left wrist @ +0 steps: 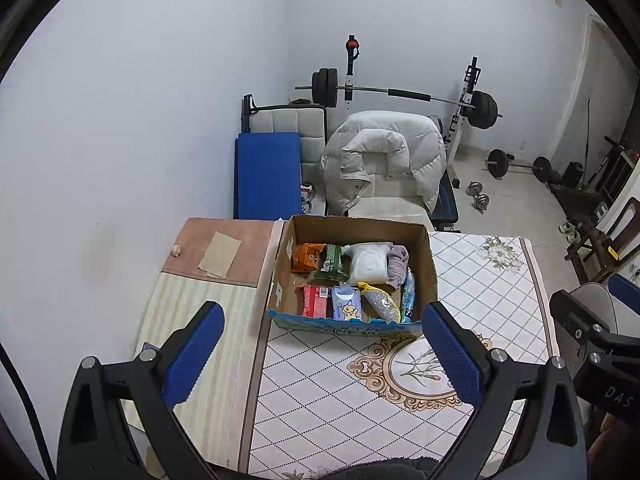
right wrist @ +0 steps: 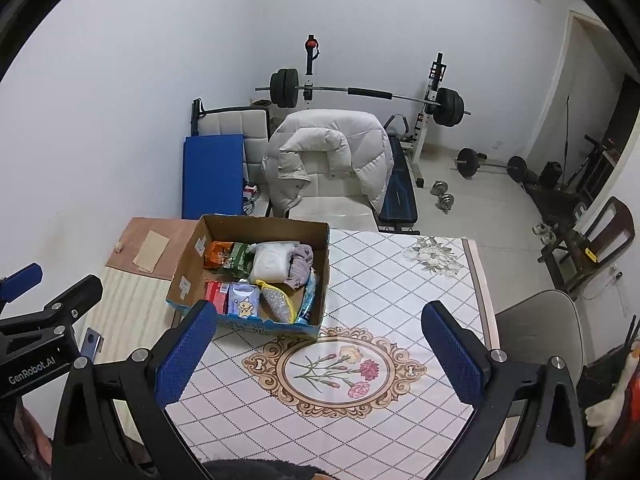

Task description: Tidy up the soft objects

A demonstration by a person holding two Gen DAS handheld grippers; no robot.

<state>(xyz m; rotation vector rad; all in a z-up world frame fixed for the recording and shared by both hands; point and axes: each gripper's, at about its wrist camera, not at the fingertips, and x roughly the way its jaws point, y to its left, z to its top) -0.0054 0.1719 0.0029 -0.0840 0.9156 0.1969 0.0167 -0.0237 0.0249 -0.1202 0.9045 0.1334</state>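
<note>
An open cardboard box (left wrist: 430,258) (right wrist: 188,256) stands on the patterned table. It holds several soft items: a white pack (left wrist: 368,262) (right wrist: 272,260), a mauve cloth (left wrist: 396,266) (right wrist: 300,268), a blue tissue pack (left wrist: 347,307) (right wrist: 243,303), a red pack (left wrist: 315,300), orange and green packets and a silvery scrubber (left wrist: 382,302) (right wrist: 278,302). My left gripper (left wrist: 324,352) is open and empty, held above the table in front of the box. My right gripper (right wrist: 320,352) is open and empty, to the right of the box's front.
A patterned tablecloth (right wrist: 400,280) covers the table; a brown board with paper (left wrist: 220,252) lies at the far left. Behind are a chair with a white jacket (left wrist: 380,152), a blue mat, and a barbell rack. A grey chair (right wrist: 536,332) stands at the right.
</note>
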